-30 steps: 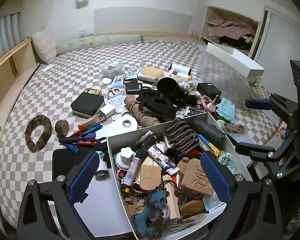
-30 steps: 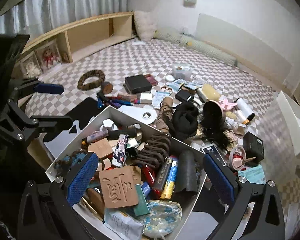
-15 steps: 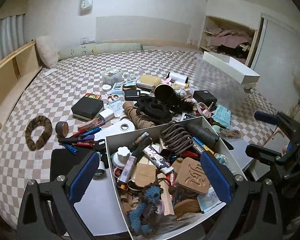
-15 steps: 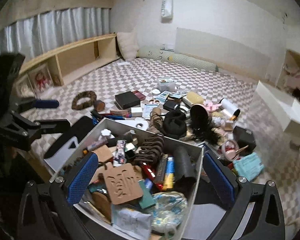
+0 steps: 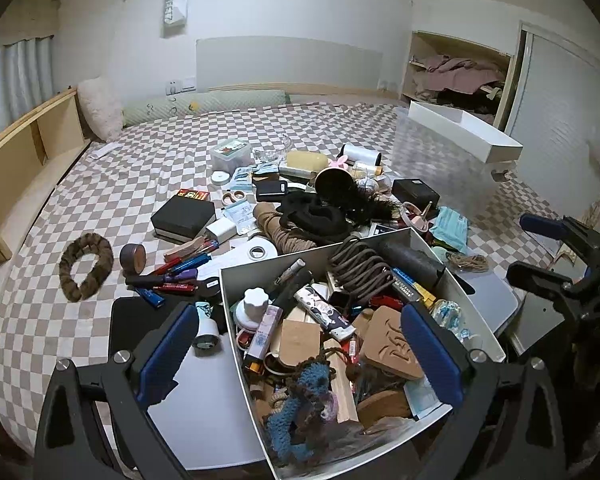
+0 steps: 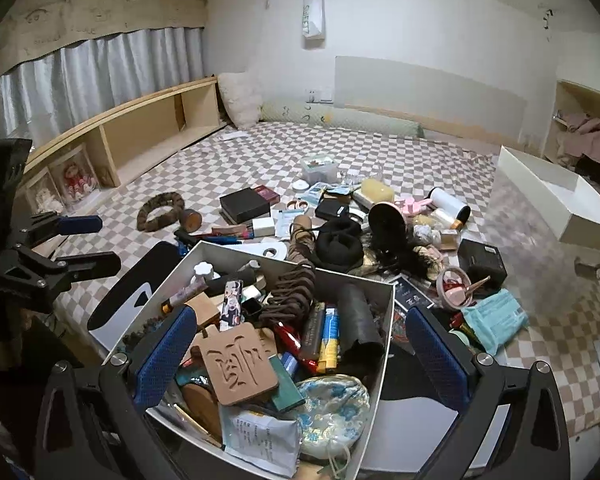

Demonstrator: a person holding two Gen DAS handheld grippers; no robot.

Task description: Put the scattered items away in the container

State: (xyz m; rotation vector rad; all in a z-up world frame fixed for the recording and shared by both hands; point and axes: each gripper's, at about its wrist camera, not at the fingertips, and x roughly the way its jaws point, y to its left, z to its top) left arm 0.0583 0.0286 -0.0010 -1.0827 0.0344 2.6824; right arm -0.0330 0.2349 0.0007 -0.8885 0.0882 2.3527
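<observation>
Checkered bed point(image 5: 148, 152) bears the heaped container point(image 5: 256, 264); both tongs point(image 5: 300, 352) point(image 6: 300, 354) gape wide, empty.

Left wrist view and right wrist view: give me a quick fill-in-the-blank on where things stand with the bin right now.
1. Both the left gripper and the right gripper are ____ and hold nothing.
2. The carved wooden plaque lies ____ the white container.
3. The brown furry ring lies on the ____ bedspread.
4. The pens lie ____ the container.

Missing words: open; inside; checkered; outside
</observation>
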